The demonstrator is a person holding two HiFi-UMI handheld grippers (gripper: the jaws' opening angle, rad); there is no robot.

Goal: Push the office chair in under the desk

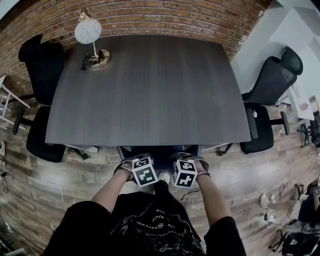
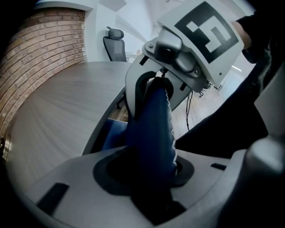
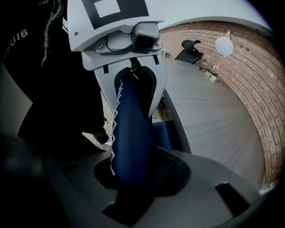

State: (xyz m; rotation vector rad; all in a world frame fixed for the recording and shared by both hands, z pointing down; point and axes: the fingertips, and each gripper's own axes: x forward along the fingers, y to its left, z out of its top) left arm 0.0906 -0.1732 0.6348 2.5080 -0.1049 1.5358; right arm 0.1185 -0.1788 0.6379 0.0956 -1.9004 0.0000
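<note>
Left tool (image 2: 151, 169) and right tool (image 3: 131, 171) each clamp the top edge of the blue office chair (image 1: 160, 151), whose back sits just beside the tabletop (image 1: 150, 90) edge. Likely risks: an uneven push swivels the chair, or the tools strike that edge.

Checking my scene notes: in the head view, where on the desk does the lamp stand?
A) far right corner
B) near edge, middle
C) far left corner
C: the lamp stands at the far left corner of the desk, by the brick wall.
</note>
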